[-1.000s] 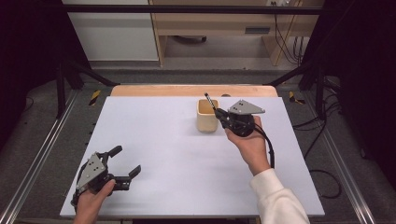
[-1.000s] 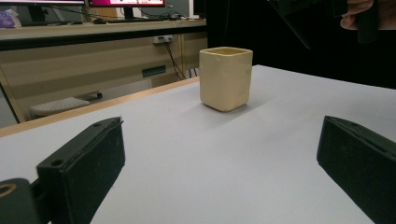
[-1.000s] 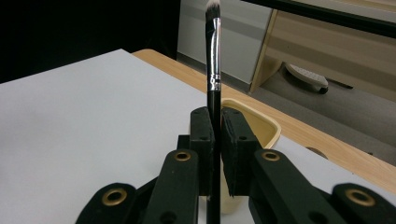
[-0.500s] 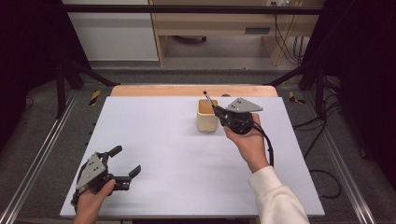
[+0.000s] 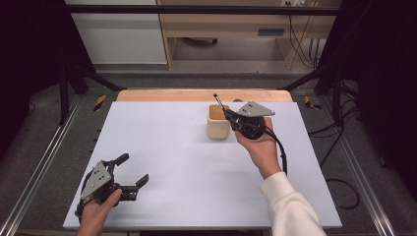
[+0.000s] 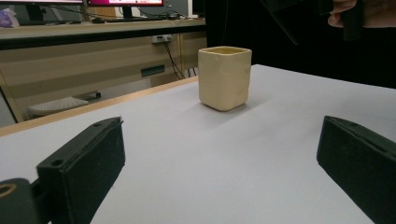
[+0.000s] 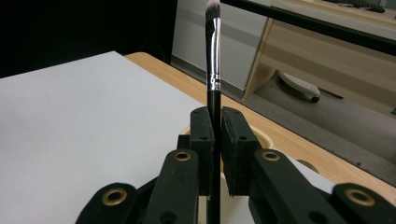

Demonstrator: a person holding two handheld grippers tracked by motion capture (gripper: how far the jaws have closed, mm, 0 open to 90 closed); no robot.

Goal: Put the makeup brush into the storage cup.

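Pinching a slim makeup brush (image 7: 212,70) by its black handle, the right tongs (image 7: 214,135) are closed on it just below the silver ferrule, bristle tip pointing up and away over the cream cup (image 5: 218,122). Brush looks very light and stiff, with a smooth glossy handle, so probably slippery and liable to swivel between flat pads; best hold is mid-handle, as now, never on the soft bristles. Ferrule is shiny metal, the tuft small and tapered, dark fading to pale at the tip. In the high view the right tongs (image 5: 227,114) sit at the cup's right rim, the brush (image 5: 218,101) slanting up over the opening. Cup is squarish with rounded corners, matte ceramic-looking, likely rigid and breakable, standing upright toward the far side of the white counter (image 5: 196,187). Left tongs (image 5: 132,173) rest low at the near-left corner, spread wide with nothing between them, well apart from the cup (image 6: 224,77).
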